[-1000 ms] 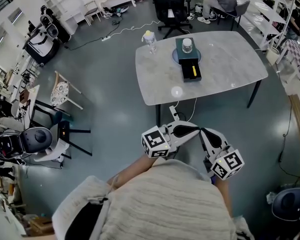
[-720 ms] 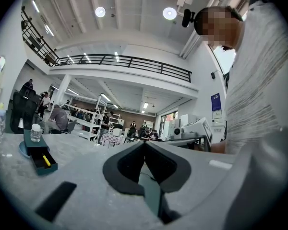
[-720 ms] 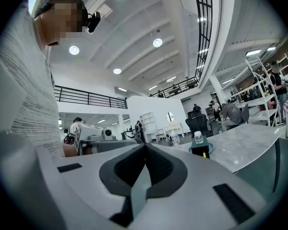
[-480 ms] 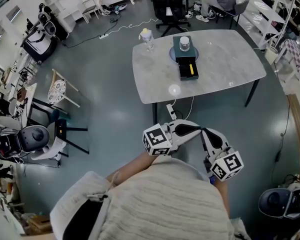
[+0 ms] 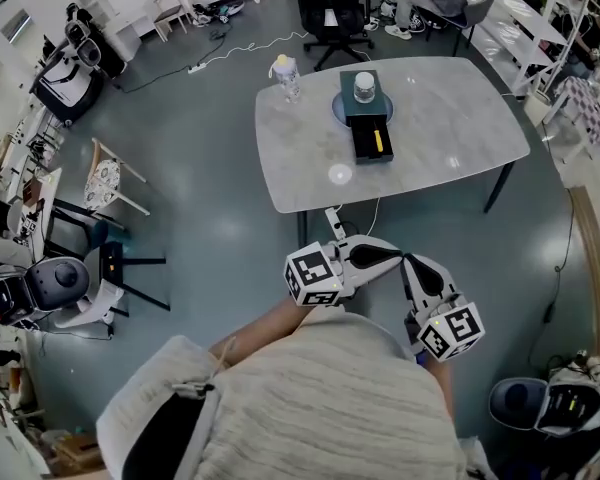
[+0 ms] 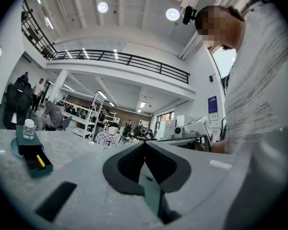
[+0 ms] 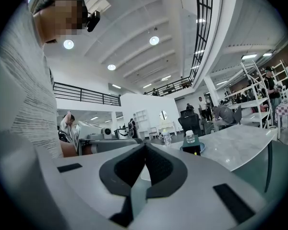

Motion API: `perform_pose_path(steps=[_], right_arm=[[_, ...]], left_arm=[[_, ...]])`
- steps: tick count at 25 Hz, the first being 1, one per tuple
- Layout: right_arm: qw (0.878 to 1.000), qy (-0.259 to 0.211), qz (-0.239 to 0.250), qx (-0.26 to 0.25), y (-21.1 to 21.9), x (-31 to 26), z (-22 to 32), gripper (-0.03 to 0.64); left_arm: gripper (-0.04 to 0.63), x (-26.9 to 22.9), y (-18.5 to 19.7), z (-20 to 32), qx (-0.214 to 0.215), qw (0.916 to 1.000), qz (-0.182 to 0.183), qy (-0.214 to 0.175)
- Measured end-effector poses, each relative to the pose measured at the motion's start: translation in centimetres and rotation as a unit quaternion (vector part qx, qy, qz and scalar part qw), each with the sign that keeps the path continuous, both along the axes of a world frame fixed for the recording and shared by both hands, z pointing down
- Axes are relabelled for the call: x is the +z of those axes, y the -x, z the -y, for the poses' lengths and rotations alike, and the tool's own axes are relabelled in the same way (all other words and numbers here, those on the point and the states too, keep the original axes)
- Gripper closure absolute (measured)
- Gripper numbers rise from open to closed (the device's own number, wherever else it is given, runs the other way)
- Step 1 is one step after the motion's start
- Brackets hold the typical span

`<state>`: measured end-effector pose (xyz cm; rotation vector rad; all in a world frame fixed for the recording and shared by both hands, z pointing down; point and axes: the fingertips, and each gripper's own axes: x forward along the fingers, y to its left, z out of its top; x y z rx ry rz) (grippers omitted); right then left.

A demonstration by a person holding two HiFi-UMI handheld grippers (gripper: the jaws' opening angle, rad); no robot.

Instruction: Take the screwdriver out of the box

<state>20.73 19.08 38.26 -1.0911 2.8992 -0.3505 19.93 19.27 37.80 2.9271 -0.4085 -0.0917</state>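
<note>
Item: screwdriver [image 5: 378,142]. Yellow, lying in the open tray of a dark green box [image 5: 367,152] on the grey bench [image 5: 440,128]. Long axis from 12 to 6 in the head view, one end toward the person. Not yet touched.

Left gripper [image 5: 388,256]: jaws closed tip to tip, nothing between them. Right gripper [image 5: 410,262]: jaws likewise pressed together, empty. Both held level in front of the body, tips angled in toward each other, over bare floor short of the bench edge.

Key relation: box at 12 o'clock from both pairs of jaws in the head view, well apart. At about 9 o'clock in the left gripper view [image 6: 34,163], at about 3 o'clock in the right gripper view [image 7: 194,146]. Neither hand clearly nearer, judging by the head view.

Also on the bench: capped jar [image 5: 364,87] on the box's rear half; bottle [image 5: 286,74] at 10 o'clock from the box.

Hard to make out: handle versus shaft of the screwdriver, only a yellow streak. Hands hidden behind the grippers.
</note>
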Motion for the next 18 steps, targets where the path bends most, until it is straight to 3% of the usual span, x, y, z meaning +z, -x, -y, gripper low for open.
perform_pose_path(steps=[6, 18], right_arm=[[1.000, 0.002, 0.000, 0.010, 1.2, -0.1, 6.7, 0.607], [1.000, -0.004, -0.005, -0.013, 7.7, -0.9, 21.1, 0.607]], left_arm=[[0.580, -0.1, 1.2, 6.6, 0.014, 0.9999, -0.007, -0.004], [0.580, -0.9, 7.7, 21.0, -0.014, 0.9998, -0.013, -0.011]])
